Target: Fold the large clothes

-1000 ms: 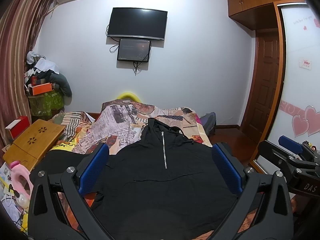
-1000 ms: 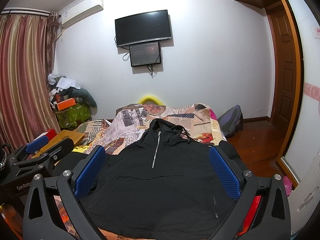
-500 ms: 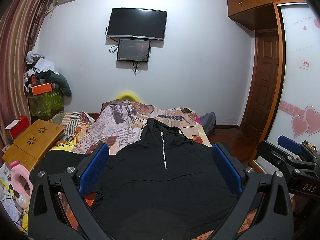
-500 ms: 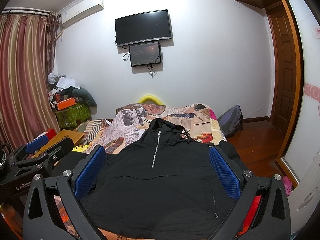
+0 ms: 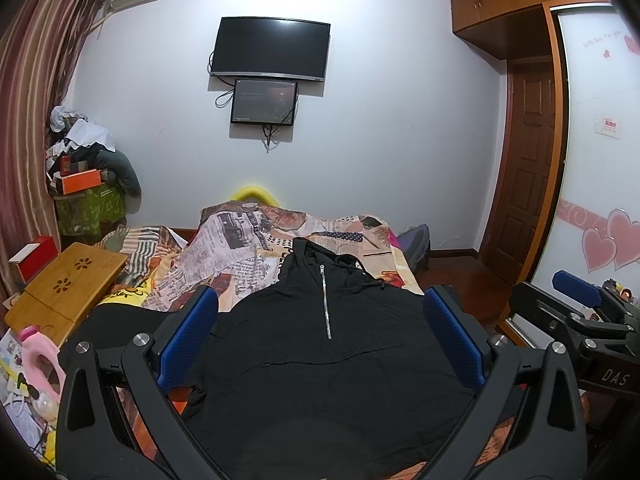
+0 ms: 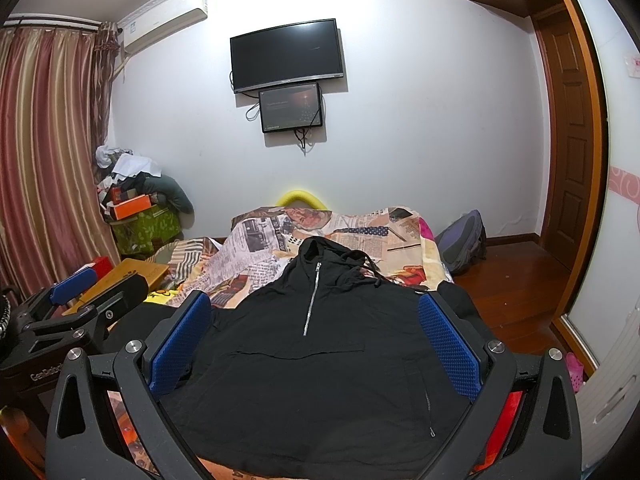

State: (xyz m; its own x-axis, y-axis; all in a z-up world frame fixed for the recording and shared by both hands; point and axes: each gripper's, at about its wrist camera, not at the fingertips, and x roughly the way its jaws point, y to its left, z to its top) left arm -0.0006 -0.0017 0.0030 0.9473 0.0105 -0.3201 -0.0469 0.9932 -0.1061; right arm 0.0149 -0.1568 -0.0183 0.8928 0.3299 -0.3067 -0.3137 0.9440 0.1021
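On the left gripper (image 5: 320, 332) the blue-padded fingers (image 5: 188, 336) stand spread wide with nothing between them, and the right gripper (image 6: 314, 336) shows the same: fingers (image 6: 448, 344) apart, empty, held above the near hem. Neither touches cloth.

Below both lies the black hooded jacket (image 5: 328, 360), face up on the bed (image 5: 240, 248), its short silver zipper (image 5: 326, 304) running down the chest and the hood (image 6: 320, 256) pointing toward the far wall. It is spread fairly flat; the sleeves reach out to either side of the zipper and are partly hidden behind the gripper frames.

The fabric looks thin, soft and light, so it should drape and sag rather than hold a crease, and may slide on the printed bedcover. A sensible hold is probably at the shoulder seam and the hem corner on one side of the zipper, pinching a single layer edge and carrying it across.
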